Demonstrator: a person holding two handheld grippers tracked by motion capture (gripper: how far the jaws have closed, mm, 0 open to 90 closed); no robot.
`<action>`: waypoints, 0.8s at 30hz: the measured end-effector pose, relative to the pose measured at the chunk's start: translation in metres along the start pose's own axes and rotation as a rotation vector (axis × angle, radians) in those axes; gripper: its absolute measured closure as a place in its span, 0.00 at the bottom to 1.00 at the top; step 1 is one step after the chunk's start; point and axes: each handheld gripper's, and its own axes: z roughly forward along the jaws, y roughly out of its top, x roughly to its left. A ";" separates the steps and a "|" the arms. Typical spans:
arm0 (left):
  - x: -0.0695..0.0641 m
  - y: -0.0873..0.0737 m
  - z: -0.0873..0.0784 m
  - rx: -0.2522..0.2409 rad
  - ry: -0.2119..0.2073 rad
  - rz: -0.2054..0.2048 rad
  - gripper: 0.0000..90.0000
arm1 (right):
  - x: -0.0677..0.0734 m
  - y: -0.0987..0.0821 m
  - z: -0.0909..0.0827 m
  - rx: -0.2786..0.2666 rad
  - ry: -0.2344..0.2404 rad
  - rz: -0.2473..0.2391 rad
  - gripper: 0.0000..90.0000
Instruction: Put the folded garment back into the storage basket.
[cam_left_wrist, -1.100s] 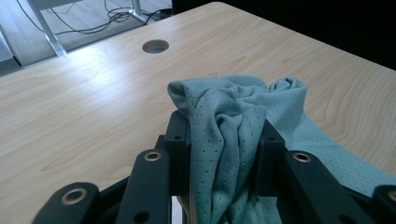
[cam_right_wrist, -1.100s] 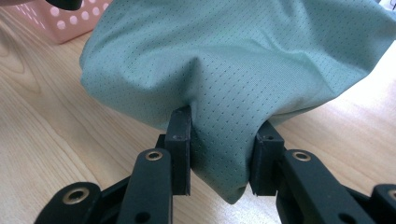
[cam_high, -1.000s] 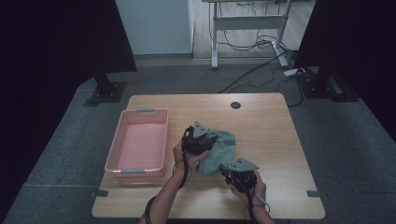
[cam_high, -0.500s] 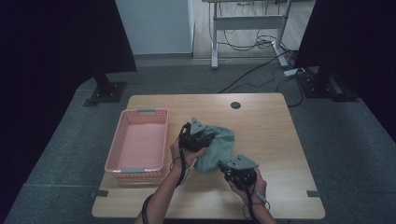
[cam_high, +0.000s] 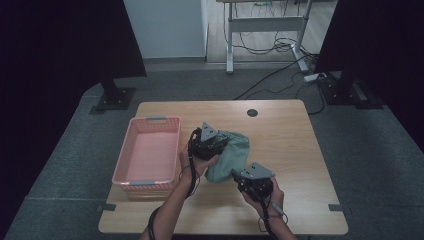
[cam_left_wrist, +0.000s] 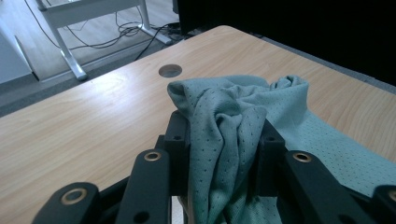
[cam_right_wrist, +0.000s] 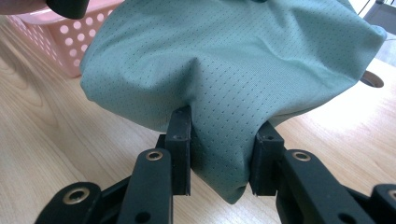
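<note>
Green mesh cloth (cam_high: 227, 152): bunched, near the middle of the table (cam_high: 295, 150), slightly toward the left edge and just right of the pink basket (cam_high: 150, 152). It hangs between my two grippers, with part of it draped toward the tabletop; I cannot tell how much still rests on the wood.

Left gripper (cam_left_wrist: 223, 140): jaws closed down to a narrow gap, with a thick gathered fold of the cloth pinched between them. The fold rises above the jaw tips and spills to the far side. I judge this hold serves as the anchor, taking one end of the fabric so it cannot slide.

Right gripper (cam_right_wrist: 219, 149): jaws likewise closed on the cloth, holding a lower corner or edge; the fabric balloons out above the grip, taut across the top. Held nearer the front edge of the table, apart from the left, probably to spread the cloth for folding or to carry it as one bundle.

The basket stands along the left edge, empty as far as I can see, and is a likely destination. A round cable hole (cam_high: 252, 112) sits near the back edge, well apart from the work.
</note>
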 end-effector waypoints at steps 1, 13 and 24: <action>0.000 0.002 -0.002 0.000 0.001 0.004 0.72 | 0.001 0.001 0.000 0.000 0.001 -0.001 0.74; 0.005 0.003 -0.010 -0.005 0.016 0.007 0.72 | 0.005 0.008 0.000 -0.013 0.004 -0.017 0.74; 0.016 0.003 -0.019 -0.003 0.036 0.009 0.72 | 0.010 0.016 0.005 -0.025 0.012 -0.026 0.74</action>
